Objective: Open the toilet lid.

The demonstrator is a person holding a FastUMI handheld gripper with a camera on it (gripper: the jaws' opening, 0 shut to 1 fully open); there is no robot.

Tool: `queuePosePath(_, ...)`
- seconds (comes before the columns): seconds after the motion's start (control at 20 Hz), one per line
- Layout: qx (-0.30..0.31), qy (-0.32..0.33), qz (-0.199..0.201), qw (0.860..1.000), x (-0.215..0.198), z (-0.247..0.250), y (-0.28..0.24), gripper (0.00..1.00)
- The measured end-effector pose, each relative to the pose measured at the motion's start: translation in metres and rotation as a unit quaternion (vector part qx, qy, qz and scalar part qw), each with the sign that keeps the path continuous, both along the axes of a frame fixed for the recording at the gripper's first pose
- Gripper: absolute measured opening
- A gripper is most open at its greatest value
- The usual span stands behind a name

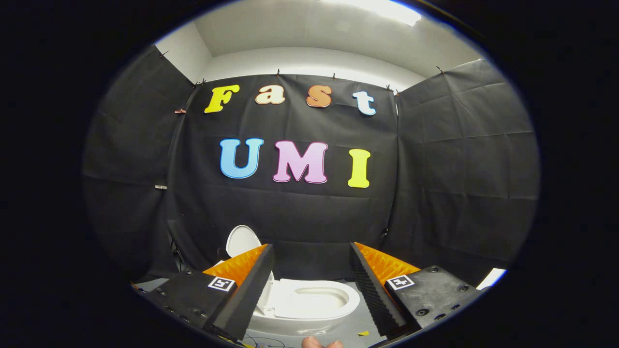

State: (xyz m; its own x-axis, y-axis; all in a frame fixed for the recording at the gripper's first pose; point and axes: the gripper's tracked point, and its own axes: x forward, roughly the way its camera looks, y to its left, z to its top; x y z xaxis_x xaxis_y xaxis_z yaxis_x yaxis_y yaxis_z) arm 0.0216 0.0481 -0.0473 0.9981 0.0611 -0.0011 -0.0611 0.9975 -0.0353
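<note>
A small white toilet (309,304) stands on the grey floor just beyond my fingers, in front of the black cloth wall. Its lid (242,240) is raised upright at the toilet's left end, partly hidden by my left finger. The seat ring and the bowl opening (323,298) lie bare between the fingers. My gripper (312,270) is open, its two fingers wide apart with nothing between them, held above and in front of the toilet without touching it.
Black cloth walls close the booth on three sides. A fingertip of a hand (321,343) shows at the near edge below the toilet. A small yellow mark (362,333) lies on the grey floor (338,333) near the right finger. Thin cables (256,341) lie in front.
</note>
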Motion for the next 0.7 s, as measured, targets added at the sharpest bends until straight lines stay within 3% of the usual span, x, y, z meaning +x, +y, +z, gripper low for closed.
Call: queuePosePath(0.7,0.000,0.001,-0.002,1.000,-0.0008,-0.0012,-0.0023,0.98)
